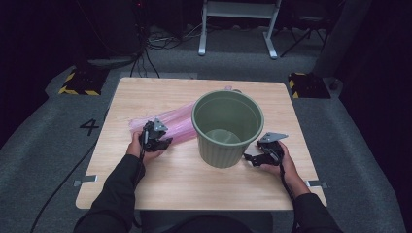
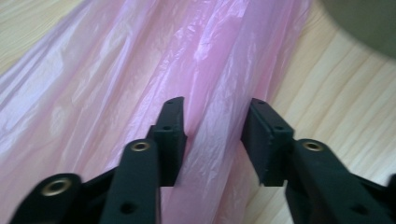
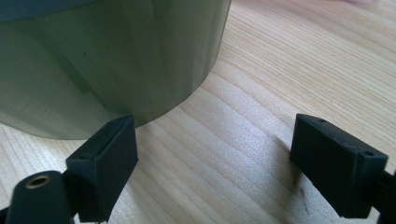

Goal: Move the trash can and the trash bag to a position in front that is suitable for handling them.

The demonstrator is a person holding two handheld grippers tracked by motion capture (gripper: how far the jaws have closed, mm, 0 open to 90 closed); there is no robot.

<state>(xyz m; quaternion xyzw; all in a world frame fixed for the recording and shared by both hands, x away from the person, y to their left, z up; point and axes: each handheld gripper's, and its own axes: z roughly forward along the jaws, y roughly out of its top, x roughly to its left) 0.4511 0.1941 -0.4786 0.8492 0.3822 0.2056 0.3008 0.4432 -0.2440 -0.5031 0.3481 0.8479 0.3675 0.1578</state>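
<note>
Two grippers down on the wooden table [image 1: 145,194], one on either side of a green bin [image 1: 227,127] standing upright a bit right of the middle, closer to the far edge than the near one. Left gripper [image 1: 156,137] sitting over a pink plastic bag [image 1: 170,124], which lies flat and crinkly, running from near the left edge up toward the bin and tucking in behind its left wall. From the left gripper view, jaws at a narrowish gap with a fold of that pink bag [image 2: 140,70] running up between them; can't honestly tell if the pads are actually pinching it or just straddling it. Corner of the bin looming at top right there, so not much room on that side.

Right gripper [image 1: 252,158] parked near the right edge, just beside the foot of the bin. Right gripper view: jaws spread wide, bare wood between them, nothing held, bin wall [image 3: 107,60] right up against the left pad.

Off the table: grey carpet, yellow-and-black striped blocks [image 1: 77,83] past both far corners, a white frame [image 1: 239,24] further back, cables on the floor.
</note>
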